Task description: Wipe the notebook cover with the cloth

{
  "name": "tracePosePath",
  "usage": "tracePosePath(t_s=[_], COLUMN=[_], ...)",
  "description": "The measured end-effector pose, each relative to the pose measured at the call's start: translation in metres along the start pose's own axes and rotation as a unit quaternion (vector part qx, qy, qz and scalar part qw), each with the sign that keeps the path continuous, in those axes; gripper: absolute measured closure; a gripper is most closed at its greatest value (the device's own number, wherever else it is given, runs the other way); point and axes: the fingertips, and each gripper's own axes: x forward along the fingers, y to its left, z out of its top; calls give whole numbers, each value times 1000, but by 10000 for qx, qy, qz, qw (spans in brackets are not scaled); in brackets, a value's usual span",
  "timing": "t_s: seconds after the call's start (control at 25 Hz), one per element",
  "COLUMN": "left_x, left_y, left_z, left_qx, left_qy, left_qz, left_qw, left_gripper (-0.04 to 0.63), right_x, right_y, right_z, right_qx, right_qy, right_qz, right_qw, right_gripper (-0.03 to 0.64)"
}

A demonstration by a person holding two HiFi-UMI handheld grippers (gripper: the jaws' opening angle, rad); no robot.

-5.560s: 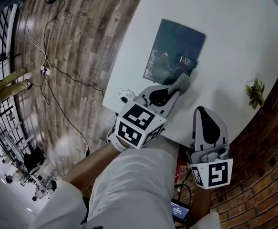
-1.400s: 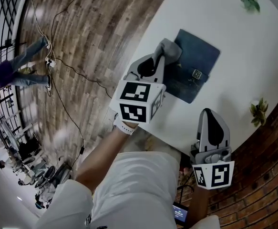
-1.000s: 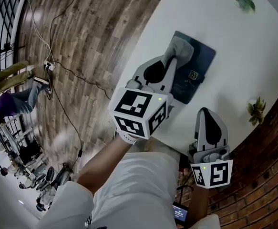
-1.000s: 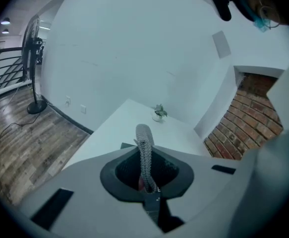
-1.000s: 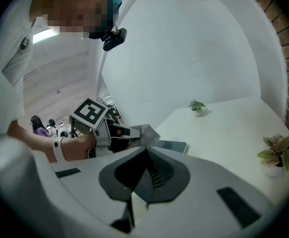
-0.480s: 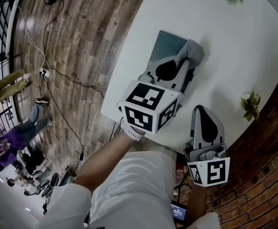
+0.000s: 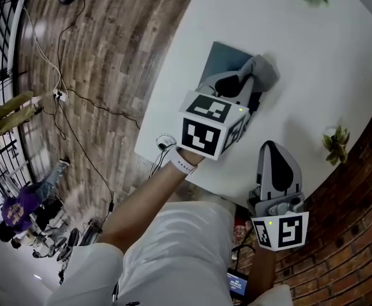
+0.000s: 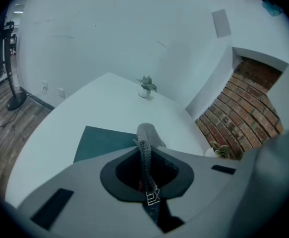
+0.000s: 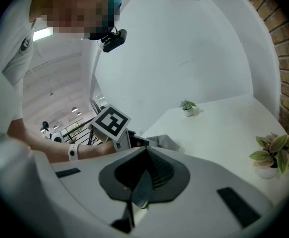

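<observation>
Notebook (image 7: 219,57) under cloth (image 7: 264,70): my left gripper (image 7: 247,84) clenches the cloth, pressing it down to wipe; right gripper (image 7: 274,152) closed, empty, idle near notebook.

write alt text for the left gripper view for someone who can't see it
The left claw is shut on a grey cloth that sticks out past its tips, with a dark teal notebook showing to the cloth's left on a white table. A small potted plant stands at the table's far edge, and a brick wall rises at the right.
</observation>
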Motion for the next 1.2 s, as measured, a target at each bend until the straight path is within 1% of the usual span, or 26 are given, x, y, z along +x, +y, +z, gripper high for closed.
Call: tracePosePath(t_s=[0.16, 0.28, 0.56, 0.76, 0.96, 1.08, 1.2], left_x=[2, 0, -11, -18, -25, -32, -44], left_y=[11, 21, 45, 65, 82, 95, 109], left_z=[-1, -3, 6, 6, 8, 9, 11], left_qx=[90, 69, 53, 73, 45, 81, 47], left_qy=[52, 89, -47, -36, -78, -82, -60], left_qz=[140, 191, 414, 636, 816, 1055, 1317], left_qw=[9998, 9998, 9991, 9979, 9966, 9943, 9913], left_gripper=[566, 566, 566, 566, 566, 566, 566], right_x=[3, 6, 16, 21, 24, 26, 27], right_y=[2, 8, 19, 20, 21, 28, 33], right_z=[-5, -7, -8, -8, -8, -8, -7], right_qx=[56, 183, 344, 327, 418, 324, 380], right_qy=[79, 99, 116, 124, 119, 144, 117], right_qz=[17, 89, 162, 178, 194, 245, 320], right_qw=[10000, 9997, 9992, 9992, 9989, 9991, 9987], right_gripper=[612, 612, 612, 612, 612, 612, 612])
